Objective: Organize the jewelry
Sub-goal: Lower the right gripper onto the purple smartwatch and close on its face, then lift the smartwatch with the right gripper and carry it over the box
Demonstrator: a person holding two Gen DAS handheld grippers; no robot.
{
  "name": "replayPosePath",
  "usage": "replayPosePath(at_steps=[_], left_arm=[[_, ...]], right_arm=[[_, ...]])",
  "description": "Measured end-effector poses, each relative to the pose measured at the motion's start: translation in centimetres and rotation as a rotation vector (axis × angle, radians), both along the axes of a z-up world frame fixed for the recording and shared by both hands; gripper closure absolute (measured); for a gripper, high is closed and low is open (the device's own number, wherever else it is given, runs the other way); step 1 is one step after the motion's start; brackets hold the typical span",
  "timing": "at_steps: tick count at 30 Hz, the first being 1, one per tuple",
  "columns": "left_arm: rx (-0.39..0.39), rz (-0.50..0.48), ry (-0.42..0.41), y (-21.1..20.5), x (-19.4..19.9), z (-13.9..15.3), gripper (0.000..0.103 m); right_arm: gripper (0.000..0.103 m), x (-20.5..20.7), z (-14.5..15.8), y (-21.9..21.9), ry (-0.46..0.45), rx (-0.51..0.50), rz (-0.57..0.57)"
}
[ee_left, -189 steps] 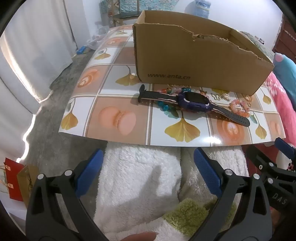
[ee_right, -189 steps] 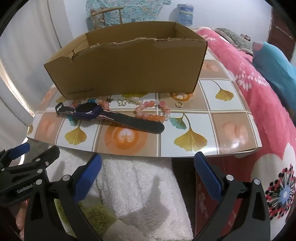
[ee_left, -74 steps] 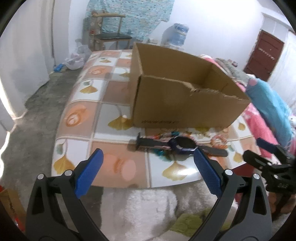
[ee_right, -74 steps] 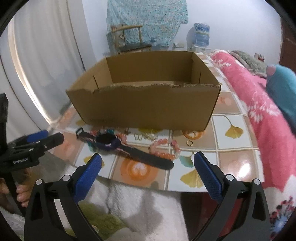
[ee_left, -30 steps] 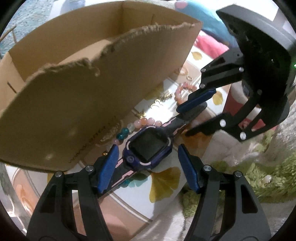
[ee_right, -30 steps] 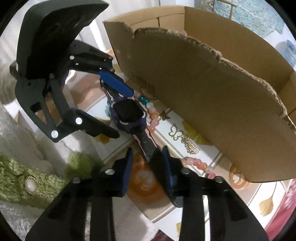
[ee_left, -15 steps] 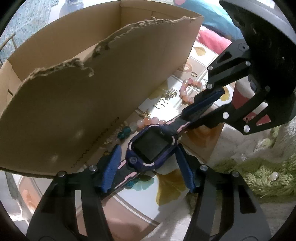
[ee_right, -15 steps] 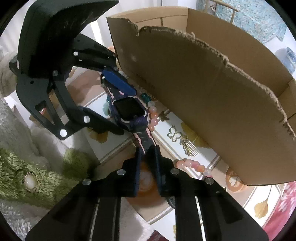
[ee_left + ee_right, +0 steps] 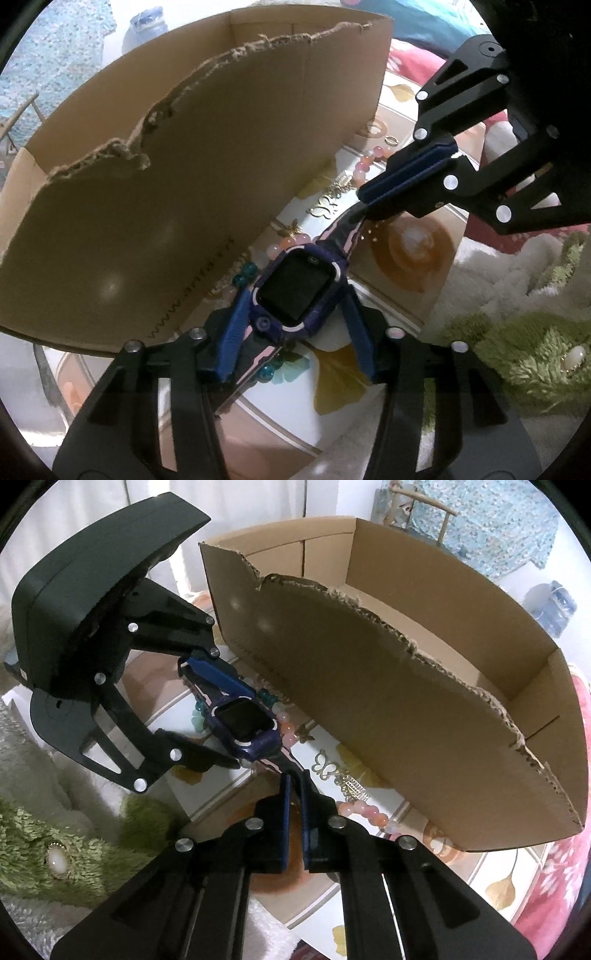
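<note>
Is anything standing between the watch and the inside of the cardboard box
Yes. The box's torn front wall rises between the watch and the box interior, so it likely has to be lifted over. The right hand-held gripper pinches its strap; nothing else visibly blocks.

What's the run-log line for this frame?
left gripper: closing around watch | right gripper: shut on strap | cardboard box: empty

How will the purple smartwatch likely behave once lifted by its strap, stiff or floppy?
Probably floppy: the right claw is shut on the thin strap alone, so the bulky watch would likely sag. The left claw, closing around the case, should steady it. The case looks glossy, possibly slippery.
</note>
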State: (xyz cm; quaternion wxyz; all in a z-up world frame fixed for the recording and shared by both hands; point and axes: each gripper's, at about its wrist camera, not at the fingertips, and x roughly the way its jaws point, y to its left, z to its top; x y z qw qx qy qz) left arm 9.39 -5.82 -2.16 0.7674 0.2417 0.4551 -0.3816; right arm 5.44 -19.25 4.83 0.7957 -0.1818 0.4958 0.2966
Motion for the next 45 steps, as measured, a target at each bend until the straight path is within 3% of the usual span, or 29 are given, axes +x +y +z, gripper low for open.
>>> replayPosePath(at_steps=[8, 15, 22, 27, 40, 45], left_arm=[[0.021, 0.019, -0.064, -0.2, -1.0, 0.1, 0.064], [0.012, 0.036, -0.070, 0.1, -1.3, 0.0, 0.067], [0.052, 0.028, -0.162, -0.6, -2.4, 0.1, 0.076], [0.082, 0.022, -0.238, -0.9, -3.7, 0.5, 0.086], [0.082, 0.034, -0.365, 0.4, -6.4, 2.8, 0.089], [0.079, 0.017, -0.427, 0.3, -8.7, 4.3, 0.089]], right_arm=[[0.098, 0.2, -0.7, 0.5, -0.036, -0.027, -0.048], [0.098, -0.9, -0.7, 1.6, -0.086, -0.084, -0.059], [0.099, -0.8, -1.2, 1.5, -0.144, -0.144, -0.055], [0.100, -1.3, -0.8, 1.5, -0.174, -0.148, -0.061], [0.101, -2.5, 1.8, 0.9, -0.261, -0.125, -0.109], [0.100, -3.2, 3.6, 0.3, -0.249, -0.041, -0.121]])
